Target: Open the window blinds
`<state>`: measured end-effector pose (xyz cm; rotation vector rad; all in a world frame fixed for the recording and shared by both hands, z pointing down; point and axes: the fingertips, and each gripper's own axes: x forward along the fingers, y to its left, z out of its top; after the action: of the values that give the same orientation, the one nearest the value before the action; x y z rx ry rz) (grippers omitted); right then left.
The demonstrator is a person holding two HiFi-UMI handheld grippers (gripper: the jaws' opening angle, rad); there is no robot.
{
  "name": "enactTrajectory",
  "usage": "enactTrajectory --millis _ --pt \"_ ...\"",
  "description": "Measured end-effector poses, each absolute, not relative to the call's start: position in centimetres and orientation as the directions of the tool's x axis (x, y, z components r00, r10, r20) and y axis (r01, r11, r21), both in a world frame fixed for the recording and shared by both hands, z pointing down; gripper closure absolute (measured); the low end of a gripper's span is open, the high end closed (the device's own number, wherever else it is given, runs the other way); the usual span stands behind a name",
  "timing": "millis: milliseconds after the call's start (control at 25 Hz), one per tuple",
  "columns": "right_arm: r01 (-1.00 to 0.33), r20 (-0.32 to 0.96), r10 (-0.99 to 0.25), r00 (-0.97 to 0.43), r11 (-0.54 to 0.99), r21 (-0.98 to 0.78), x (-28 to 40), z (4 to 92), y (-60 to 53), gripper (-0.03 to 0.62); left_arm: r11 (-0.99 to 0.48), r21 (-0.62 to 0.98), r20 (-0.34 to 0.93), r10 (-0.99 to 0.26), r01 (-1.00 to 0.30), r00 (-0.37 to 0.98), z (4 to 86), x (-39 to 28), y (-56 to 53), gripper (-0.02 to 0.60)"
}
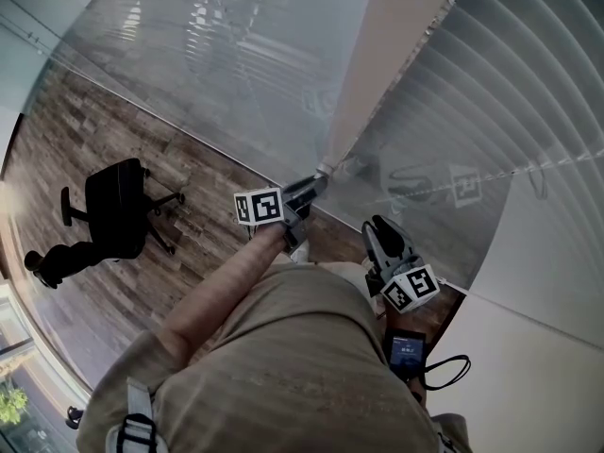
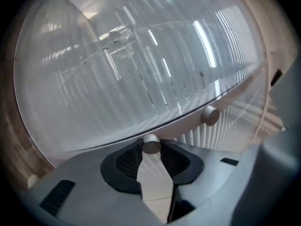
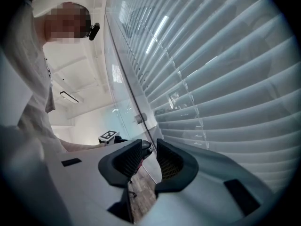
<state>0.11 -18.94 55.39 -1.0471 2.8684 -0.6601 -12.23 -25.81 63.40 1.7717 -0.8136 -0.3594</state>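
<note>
Left gripper is clamped on the little round knob at its jaw tips. Right gripper has its jaws apart with nothing in them, and the blinds are right ahead of it behind the glass.

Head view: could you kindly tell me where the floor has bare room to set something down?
Bare wood floor lies between the office chair and the glass partition. It is crowded near the person, where the left gripper clamps a knob and the right gripper hangs.
</note>
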Motion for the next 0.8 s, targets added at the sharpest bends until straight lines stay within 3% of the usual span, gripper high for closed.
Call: enactTrajectory --millis 120,200,280,320,480,640,800 --pt "-0.608 0.128 -0.615 -0.778 0.687 -0.398 -0.1 55.5 -18.8 0.491 -0.108 0.984 0.031 -0.681 -0.142 0.732 62.9 -12.2 -26.0 0.448" --pt "-0.605 0.127 -0.612 -0.780 0.688 -0.400 -0.2 55.5 -18.8 0.491 -0.119 0.981 0.030 -0.689 -0.153 0.724 62.8 -12.3 -26.0 0.448" --pt "-0.603 0.124 -0.612 -0.781 0.688 -0.403 -0.4 55.5 -18.7 0.491 -0.172 0.939 0.103 -0.687 -0.298 0.719 63.0 -12.3 -25.7 0.433" --pt "-0.603 0.122 -0.612 -0.781 0.688 -0.404 -0.4 55.5 -18.7 0.491 -0.211 0.889 0.164 -0.681 -0.406 0.713 63.3 -12.3 -25.5 0.391" --pt "-0.603 0.124 -0.613 -0.780 0.686 -0.408 -0.3 55.6 -18.7 0.491 -0.397 0.505 0.394 -0.684 -0.766 0.614 63.6 -12.6 -24.8 0.365" --pt "-0.605 0.127 -0.615 -0.778 0.681 -0.413 0.0 55.8 -18.6 0.491 -0.462 0.229 0.457 -0.726 -0.857 0.514 62.9 -12.5 -25.4 0.367" --pt "-0.605 0.126 -0.615 -0.779 0.681 -0.414 0.2 56.0 -18.5 0.491 -0.457 0.183 0.480 -0.732 -0.871 0.484 63.3 -11.8 -25.6 0.437"
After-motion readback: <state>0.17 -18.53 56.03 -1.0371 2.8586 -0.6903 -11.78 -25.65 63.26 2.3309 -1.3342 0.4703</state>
